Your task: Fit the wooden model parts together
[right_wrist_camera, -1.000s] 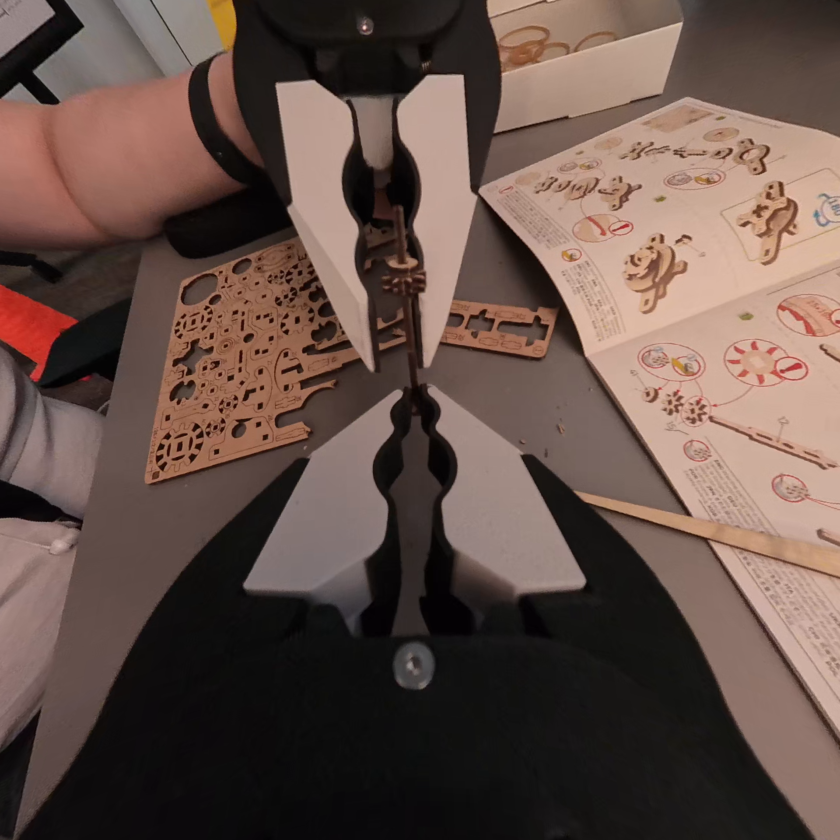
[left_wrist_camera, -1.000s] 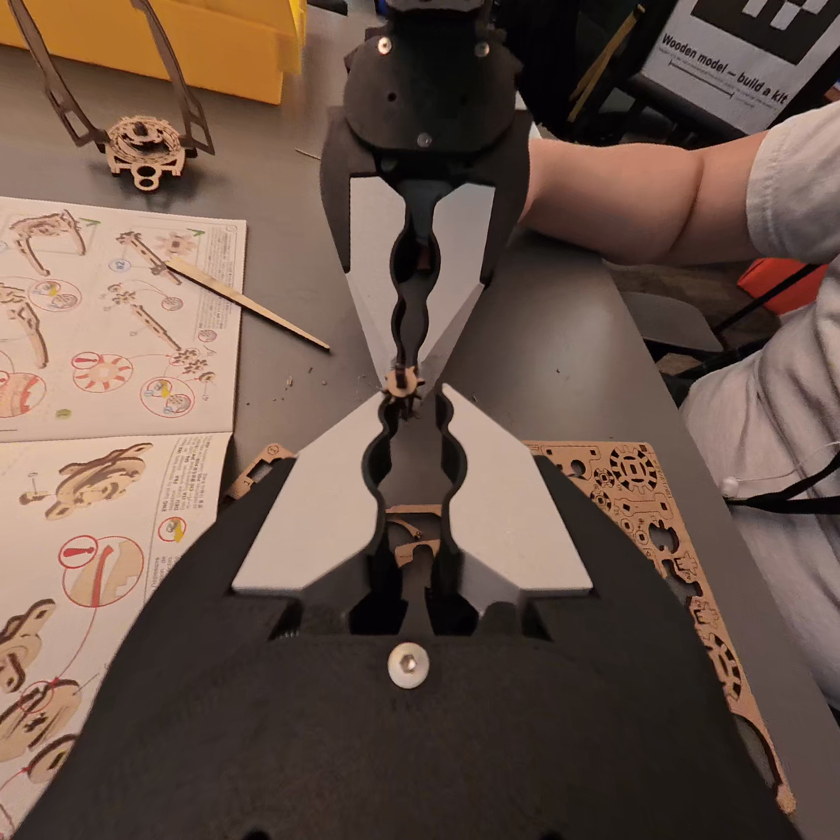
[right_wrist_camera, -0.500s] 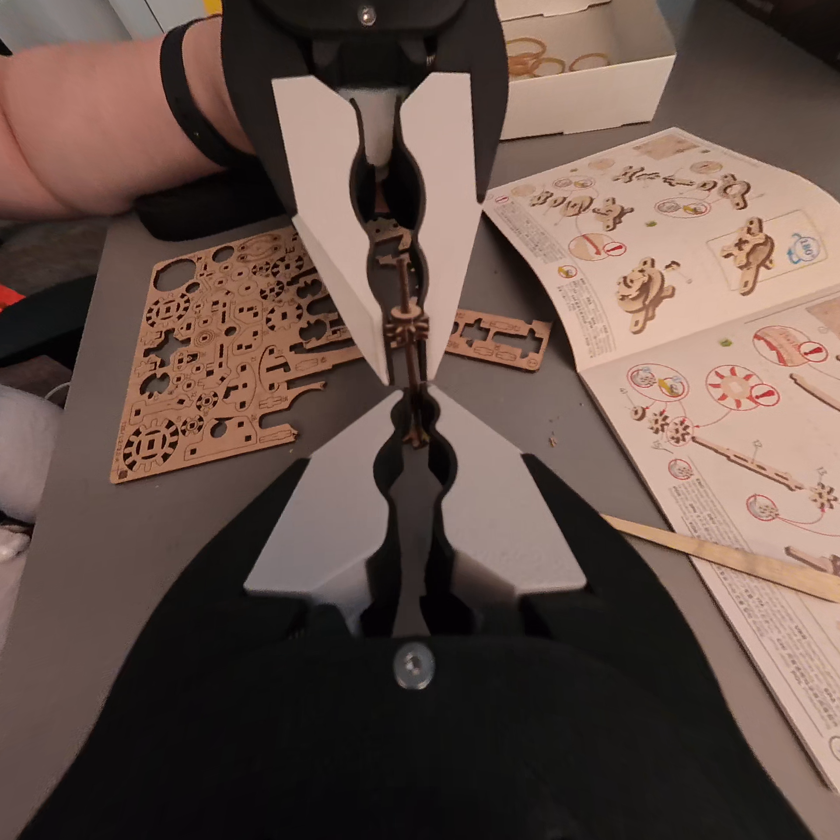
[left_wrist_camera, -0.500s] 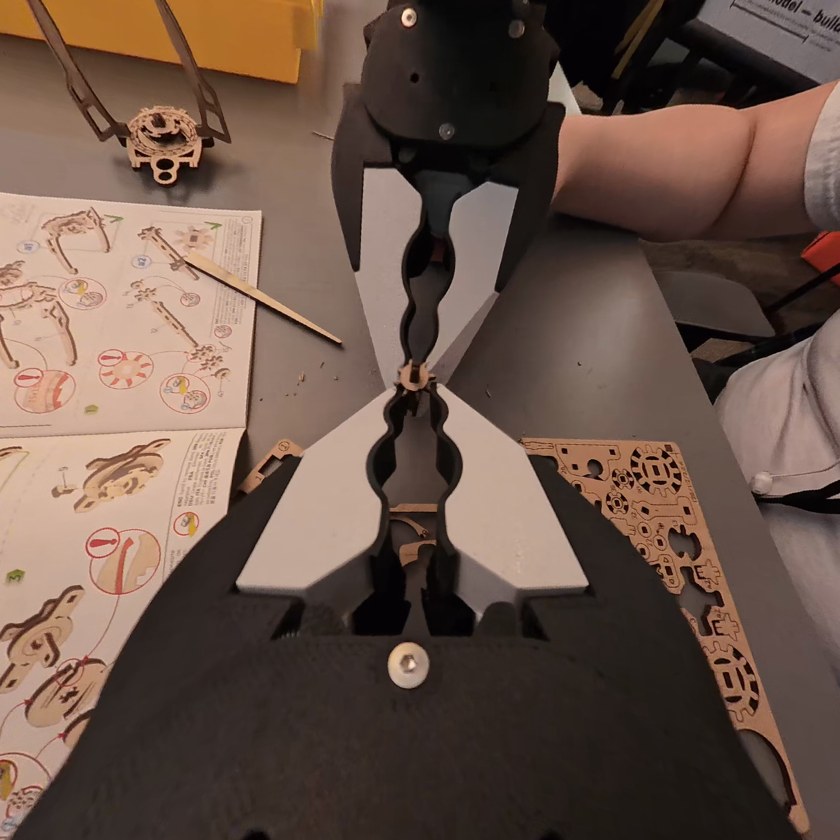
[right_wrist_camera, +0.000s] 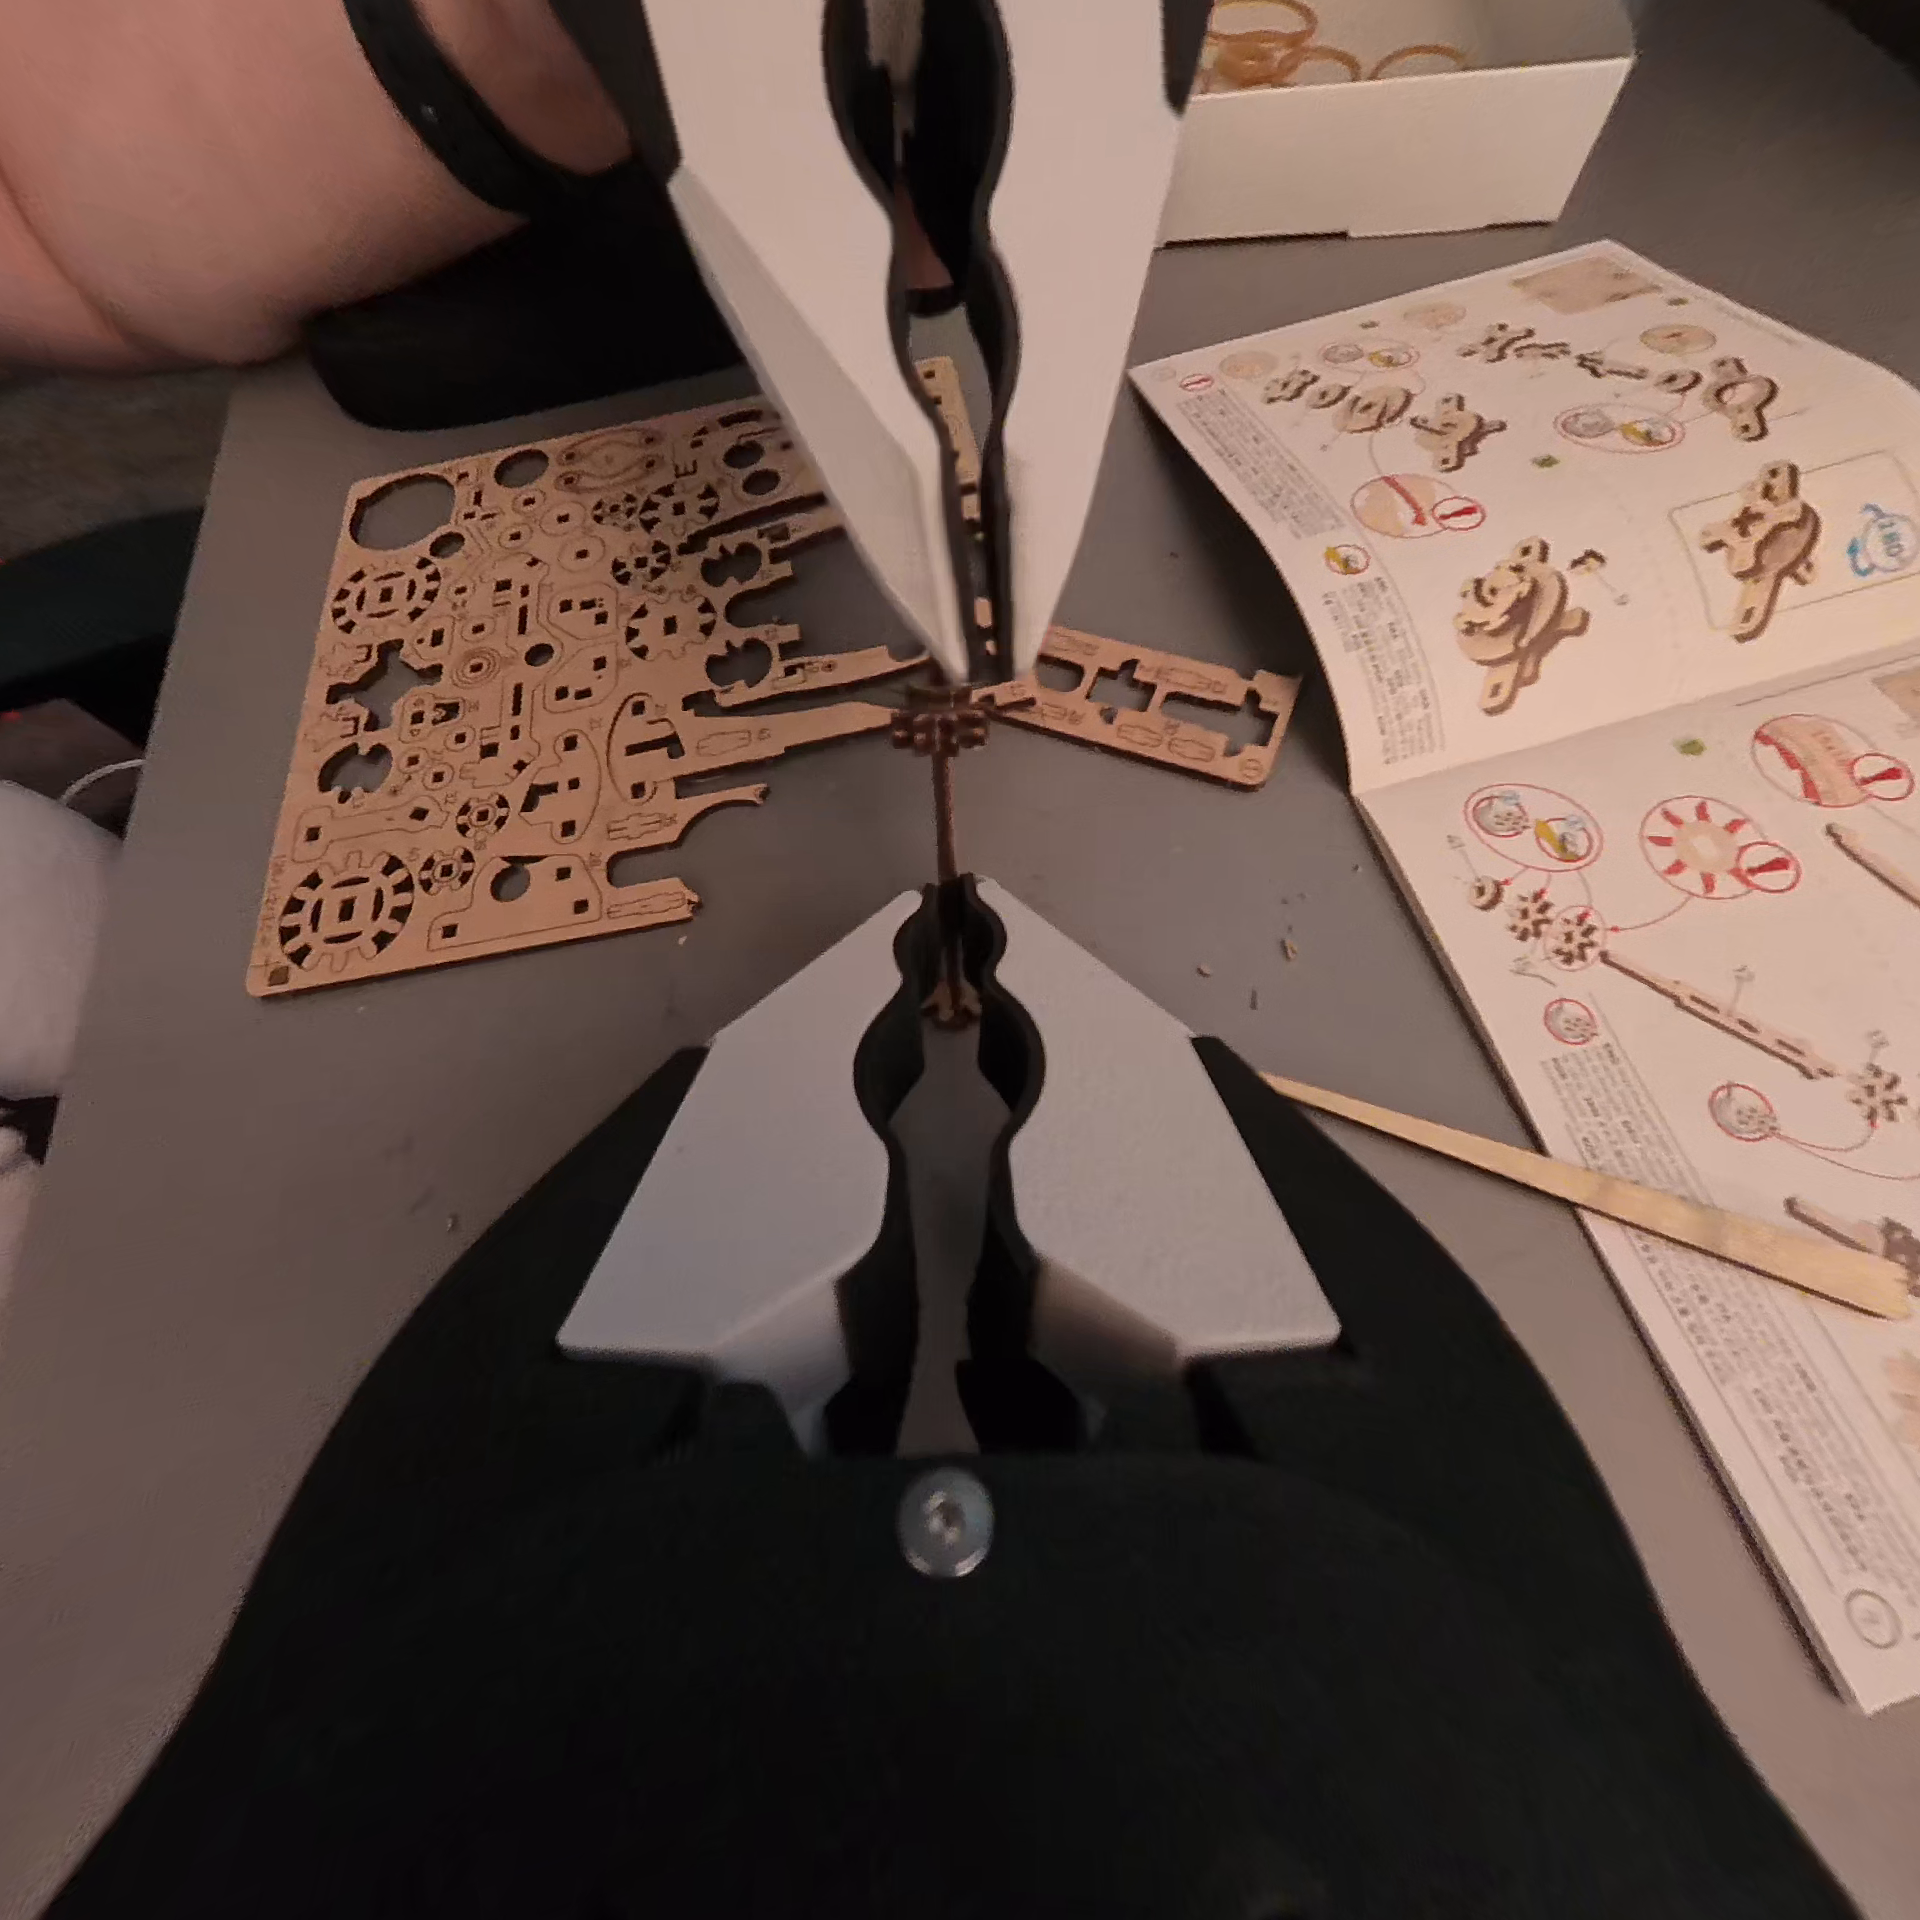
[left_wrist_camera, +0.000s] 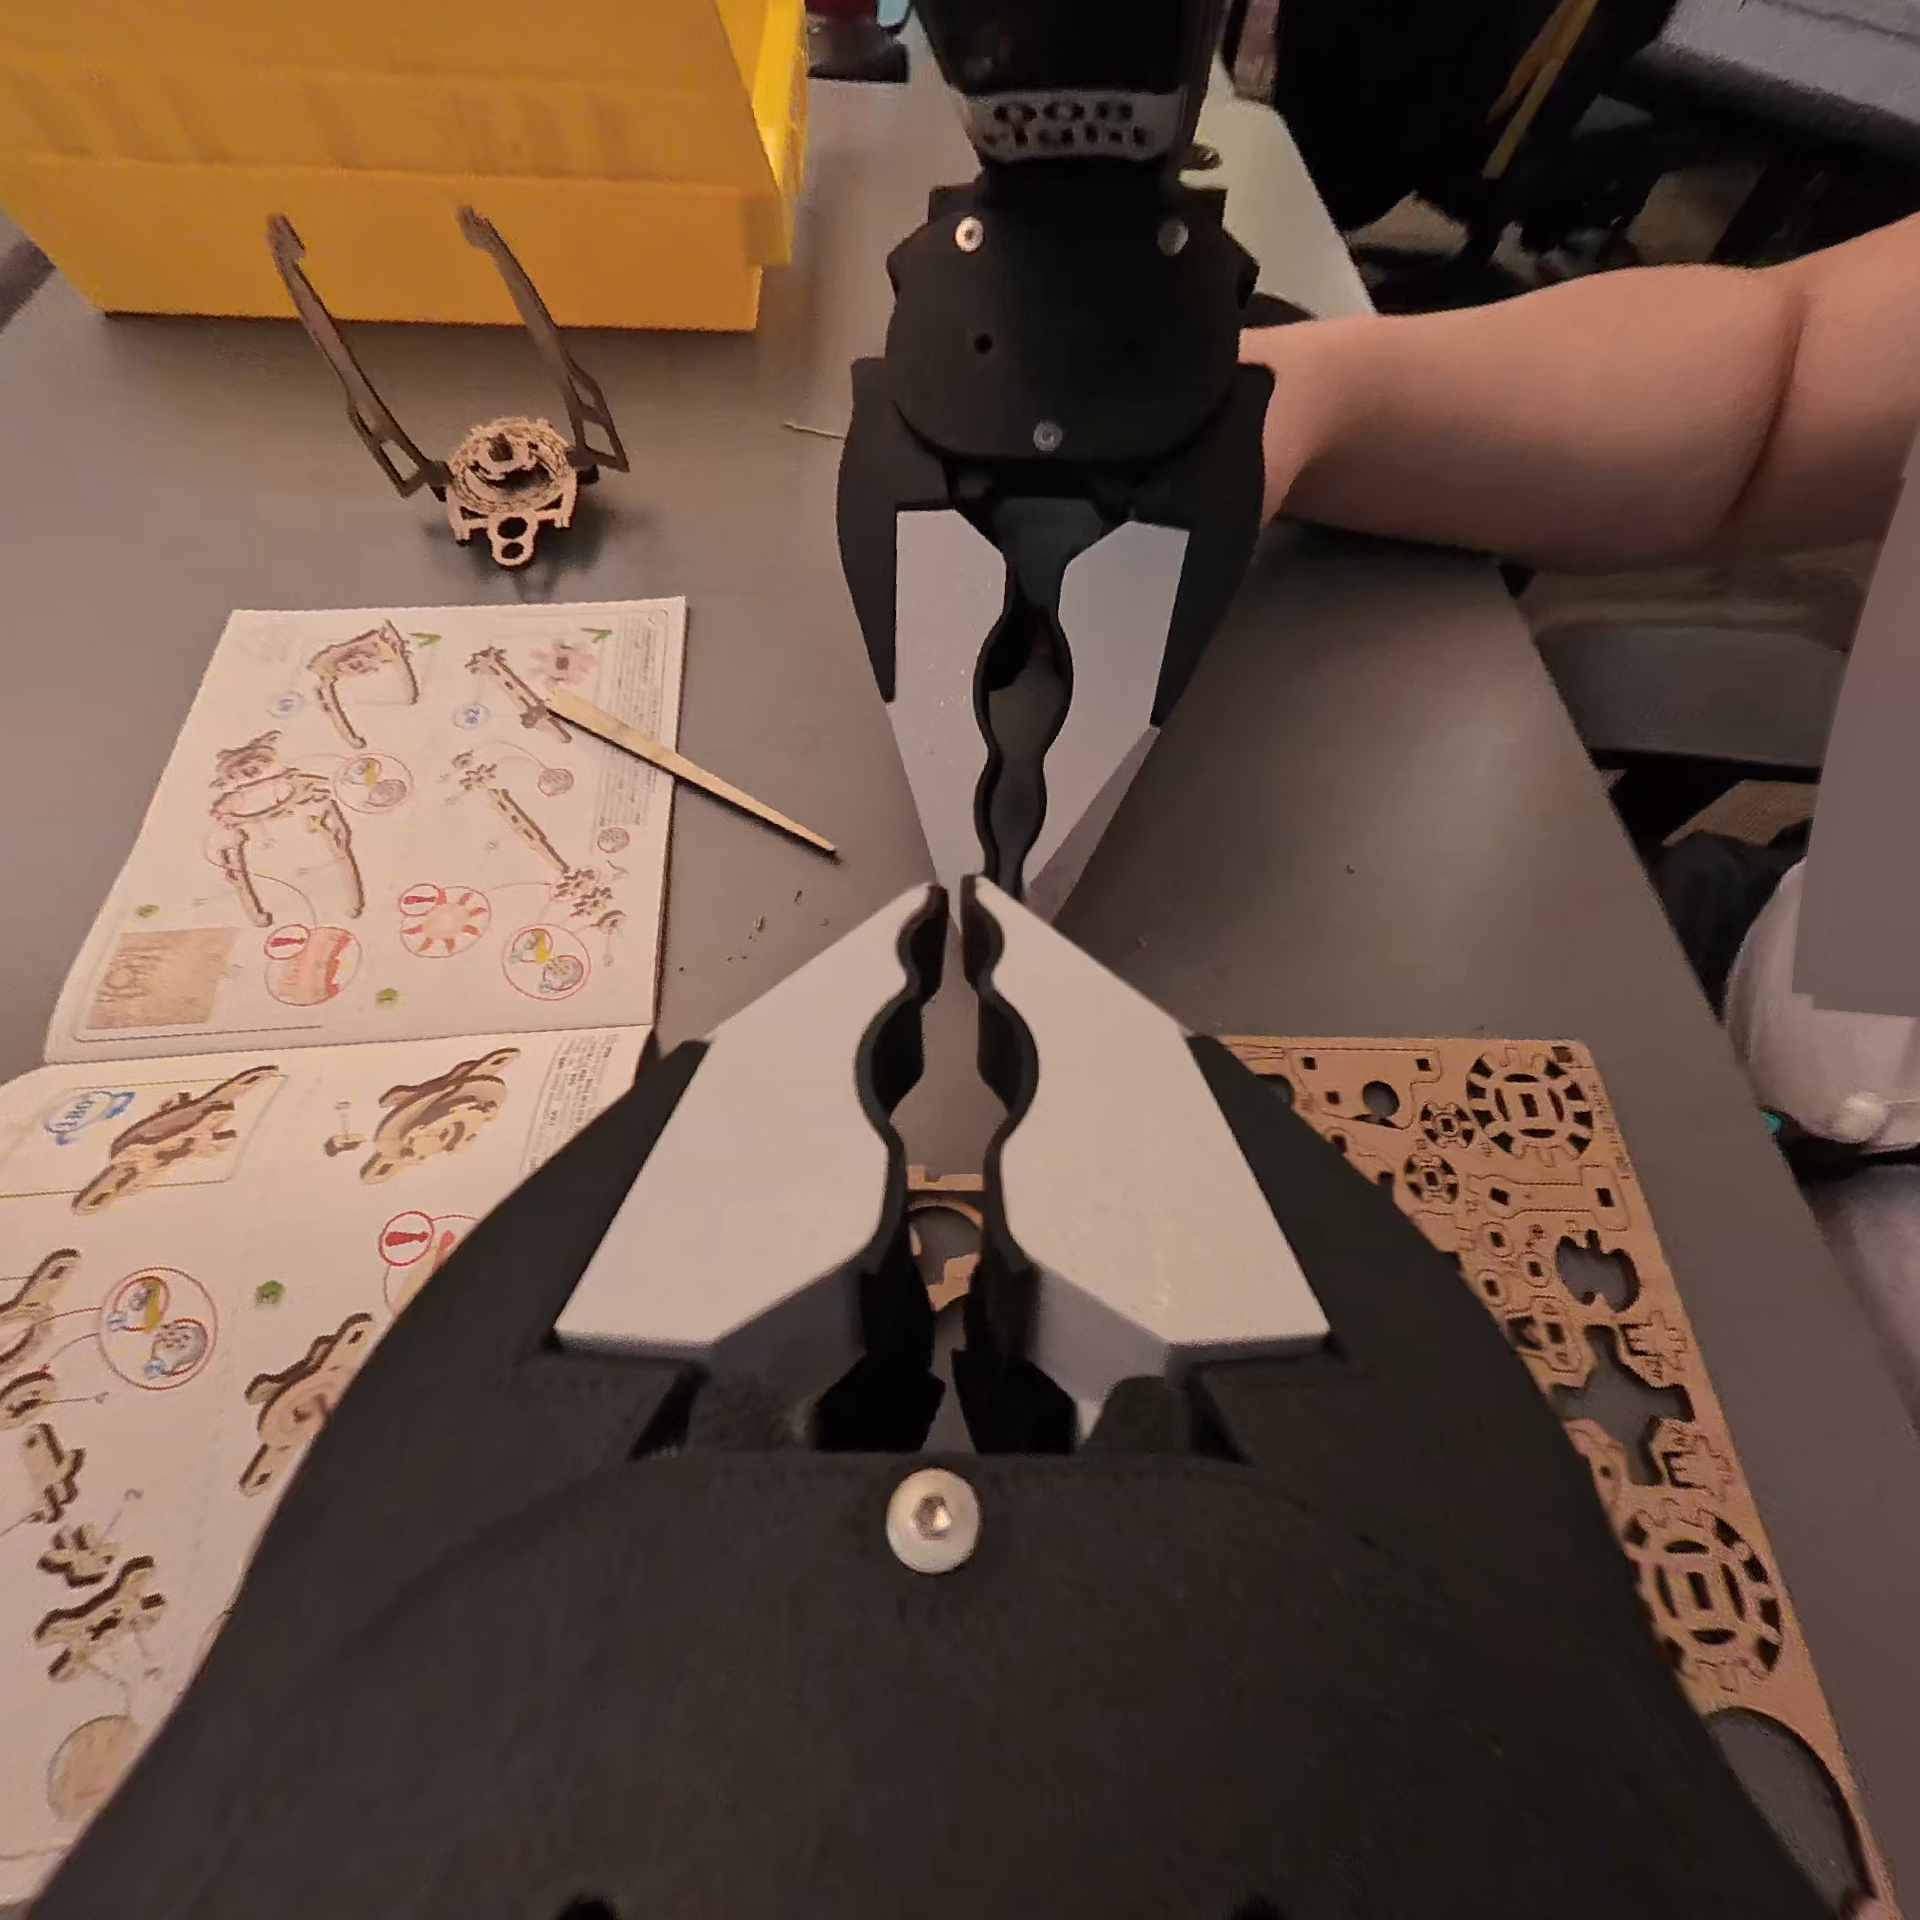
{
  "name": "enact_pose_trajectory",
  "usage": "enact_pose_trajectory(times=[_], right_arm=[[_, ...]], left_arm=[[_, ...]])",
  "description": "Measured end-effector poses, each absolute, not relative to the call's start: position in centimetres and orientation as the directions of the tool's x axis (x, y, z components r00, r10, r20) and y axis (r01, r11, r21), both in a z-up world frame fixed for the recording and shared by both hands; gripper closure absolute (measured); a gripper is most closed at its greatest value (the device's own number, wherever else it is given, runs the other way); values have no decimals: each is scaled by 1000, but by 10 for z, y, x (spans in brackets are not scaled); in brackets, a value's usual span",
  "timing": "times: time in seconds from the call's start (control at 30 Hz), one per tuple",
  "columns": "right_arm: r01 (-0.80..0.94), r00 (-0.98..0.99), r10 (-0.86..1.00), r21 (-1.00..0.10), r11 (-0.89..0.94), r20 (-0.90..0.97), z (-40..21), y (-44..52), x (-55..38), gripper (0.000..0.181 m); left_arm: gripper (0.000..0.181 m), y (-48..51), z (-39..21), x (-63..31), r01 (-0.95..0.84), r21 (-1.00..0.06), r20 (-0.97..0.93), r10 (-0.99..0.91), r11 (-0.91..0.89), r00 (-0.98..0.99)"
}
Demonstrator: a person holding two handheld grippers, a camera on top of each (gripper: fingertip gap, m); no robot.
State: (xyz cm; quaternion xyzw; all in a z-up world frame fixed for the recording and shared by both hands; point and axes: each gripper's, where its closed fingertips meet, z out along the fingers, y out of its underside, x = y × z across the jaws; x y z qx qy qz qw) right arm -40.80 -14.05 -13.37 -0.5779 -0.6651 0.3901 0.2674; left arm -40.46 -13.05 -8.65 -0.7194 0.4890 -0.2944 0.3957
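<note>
My right gripper (right_wrist_camera: 948,896) is shut on a thin wooden axle (right_wrist_camera: 943,821), which points away from it. A small wooden gear (right_wrist_camera: 940,727) sits on the axle a short way past the right tips. A second small toothed piece (right_wrist_camera: 943,1003) shows between the right fingers. My left gripper (right_wrist_camera: 971,665) comes in from the far side, its jaws closed on the axle's far end just behind the gear. In the left wrist view the left gripper (left_wrist_camera: 954,896) meets the right gripper (left_wrist_camera: 1003,868) tip to tip, and the gear is hidden.
A punched-out wooden parts sheet (right_wrist_camera: 499,707) and a smaller strip (right_wrist_camera: 1153,696) lie under the grippers. An open instruction booklet (right_wrist_camera: 1558,520) has a flat wooden stick (right_wrist_camera: 1558,1184) on it. There is a white box (right_wrist_camera: 1382,135), a yellow bin (left_wrist_camera: 395,156), a part-built assembly (left_wrist_camera: 509,488) and a person's arm (left_wrist_camera: 1558,416). Across from one pair of fingers to the other is roughly 5 cm. Between my right fingertips and the flat wooden stick (right_wrist_camera: 1558,1184) there is roughly 11 cm. It is also in sight in the left wrist view (left_wrist_camera: 681,762).
The left gripper closed from partly open and drew back, so its tips now sit behind the gear. The gear now sits closer to the right tips. Both grippers rose above the table.
</note>
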Motion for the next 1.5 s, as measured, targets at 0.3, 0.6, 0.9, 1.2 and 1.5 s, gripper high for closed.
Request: enact_pose_trajectory(times=[0.3, 0.6, 0.9, 1.2, 1.5], right_arm=[[536, -168, 981, -844, 7, -99, -129, -134, -407, 180], [537, -187, 980, -842, 51, -60, -130, -137, -410, 180], [490, -181, 979, -871, 11, -90, -121, -137, -417, 180], [479, -185, 982, -877, 49, -46, -121, -138, -415, 180], [475, -186, 982, -877, 75, -17, -121, -139, -414, 180]], left_arm=[[172, -132, -71, -419, -475, -862, -1, -937, -177, 349], [180, -136, -85, -411, -559, -810, -10, -950, -176, 313], [180, -135, -84, -409, -709, -690, -93, -953, -148, 289], [180, -138, -89, -405, -855, -492, -47, -975, -165, 215], [180, -141, -89, -404, -947, -289, -63, -984, -143, 168]])
